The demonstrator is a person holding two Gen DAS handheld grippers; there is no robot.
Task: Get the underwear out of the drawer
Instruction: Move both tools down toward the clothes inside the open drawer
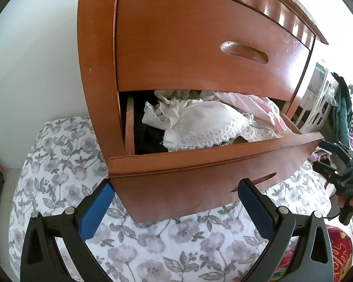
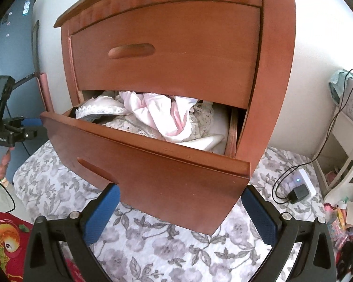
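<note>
While drawer (image 1: 214,162): the lower one of the wooden cabinet (image 2: 270,70) is standing pulled out, its front panel jutting over the floral quilt (image 2: 167,246).
Underwear: a white lace-trimmed piece (image 1: 207,122) is lying heaped near the drawer's left side; a pink-and-white garment (image 2: 157,110) is spilling toward the front edge at the middle.
Upper drawer (image 2: 167,47): sitting closed above.
Left gripper (image 1: 176,202): hovering before the drawer's front panel, blue fingers (image 1: 96,209) spread wide, gripping nothing.
Right gripper (image 2: 178,206): hanging below the front panel's right corner, fingers (image 2: 261,213) splayed apart, carrying nothing.
Charger (image 2: 298,192): lying on the quilt's right edge.
</note>
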